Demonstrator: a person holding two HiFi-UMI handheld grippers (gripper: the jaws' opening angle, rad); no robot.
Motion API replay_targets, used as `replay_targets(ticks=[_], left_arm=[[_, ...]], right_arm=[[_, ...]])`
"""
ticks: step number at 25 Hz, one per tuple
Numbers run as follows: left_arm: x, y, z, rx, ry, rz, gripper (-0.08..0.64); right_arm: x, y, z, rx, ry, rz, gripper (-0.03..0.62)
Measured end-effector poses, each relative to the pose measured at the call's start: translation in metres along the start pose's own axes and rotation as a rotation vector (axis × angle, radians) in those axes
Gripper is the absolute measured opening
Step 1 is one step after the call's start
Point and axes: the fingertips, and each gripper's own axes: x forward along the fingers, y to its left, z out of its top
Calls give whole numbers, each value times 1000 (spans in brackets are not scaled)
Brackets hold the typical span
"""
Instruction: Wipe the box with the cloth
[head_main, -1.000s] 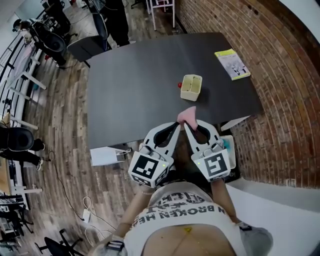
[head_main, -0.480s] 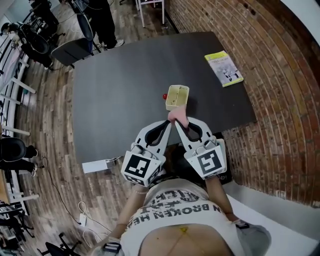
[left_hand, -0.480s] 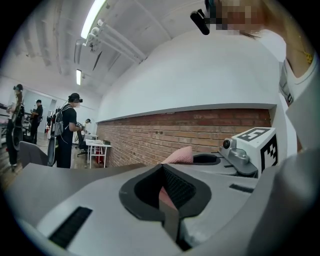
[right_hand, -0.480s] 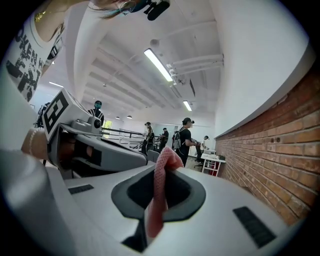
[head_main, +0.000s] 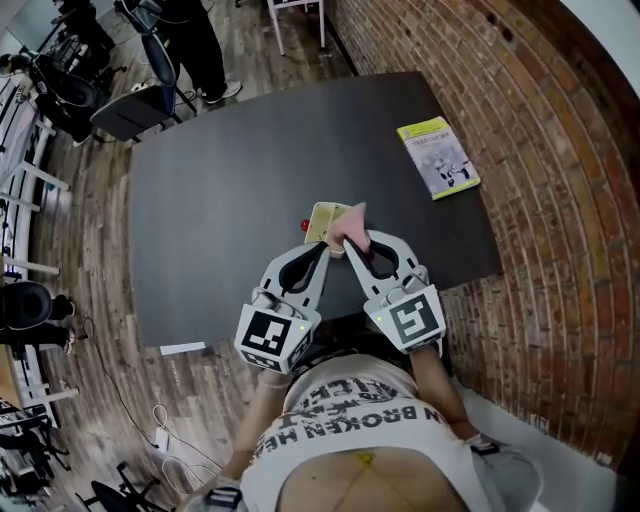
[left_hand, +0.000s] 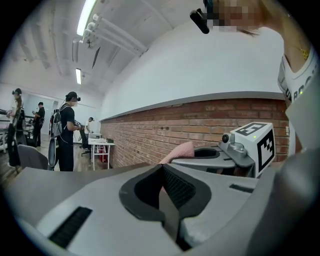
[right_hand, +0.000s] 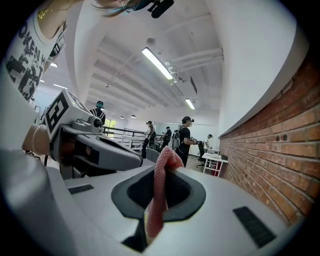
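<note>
Since the earlier frame both grippers have closed in on the box (head_main: 322, 217) — the cloth (head_main: 352, 222), then short of it, now overlaps its near right corner; contact cannot be confirmed. Right gripper (head_main: 352, 241): jaws clamped on the pink cloth, which stands up between them. Left gripper (head_main: 326, 246): jaws fully together, holding nothing, tip just beside the box. The box sits near the front edge of the table (head_main: 220, 190). A small red object (head_main: 305, 225) lies just beside its left side; a booklet (head_main: 438, 157) lies well apart, by the brick wall.

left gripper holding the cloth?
No, the left gripper is shut on nothing; the pink cloth is pinched in the right gripper.
</note>
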Motion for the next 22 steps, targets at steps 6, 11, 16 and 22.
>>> replay_targets(ticks=[6,11,16,22], left_arm=[[24,15,-5,18,28,30,8],[36,28,-8,24,47,10,8],[44,46,-23,43,97,-55,8],[51,62,-65,46,190,-140,8]], right_arm=[[11,-26,-16,-5,24,31,17],[25,-34,-21,-9,43,35,17],[33,-47,-38,4,95,-10,17],[36,-67,-73,29,181,-79,17]])
